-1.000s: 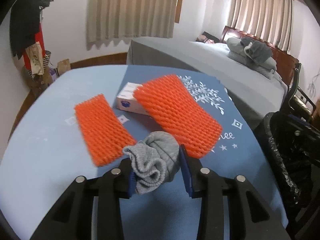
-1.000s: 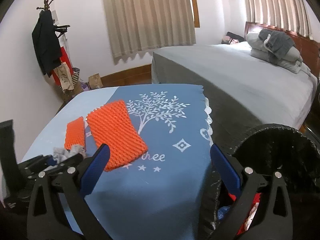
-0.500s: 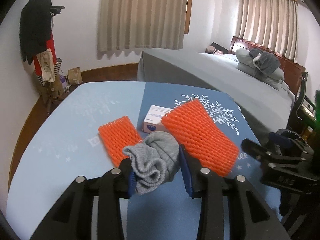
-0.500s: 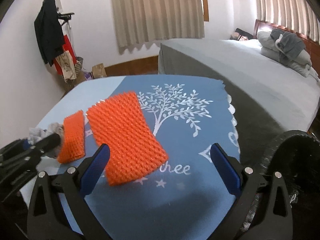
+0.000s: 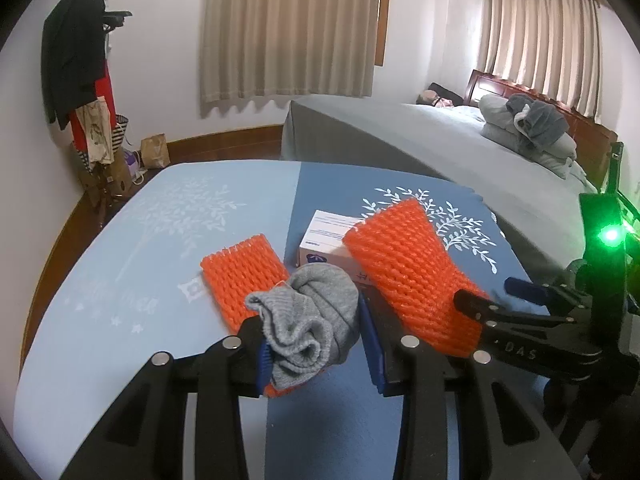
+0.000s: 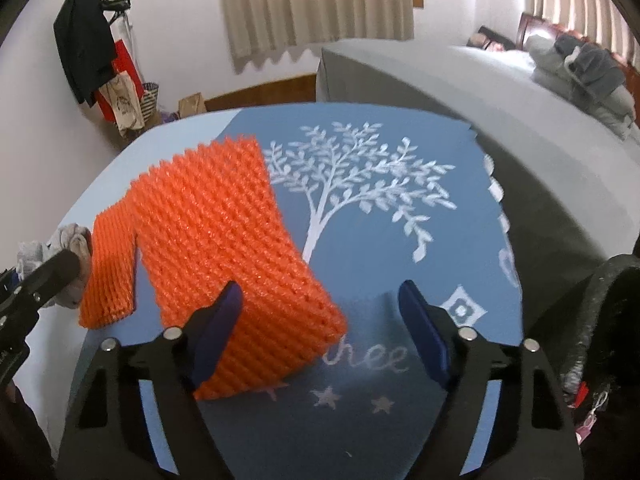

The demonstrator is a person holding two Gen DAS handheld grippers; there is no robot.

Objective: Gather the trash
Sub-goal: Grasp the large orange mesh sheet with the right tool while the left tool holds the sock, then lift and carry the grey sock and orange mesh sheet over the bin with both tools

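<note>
My left gripper (image 5: 316,344) is clamped on a crumpled grey sock (image 5: 310,326), held just above the blue tablecloth (image 5: 120,300). My right gripper (image 6: 320,332) is spread wide, its left finger touching the near end of the large orange foam net (image 6: 228,248), which leans on a small white box (image 5: 326,236) beside a smaller orange foam net (image 5: 242,276).

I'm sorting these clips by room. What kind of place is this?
Most likely a home bedroom. A made bed with stacked pillows stands beyond the blue table, curtains cover the windows, and a coat rack with hanging clothes stands in the corner.
</note>
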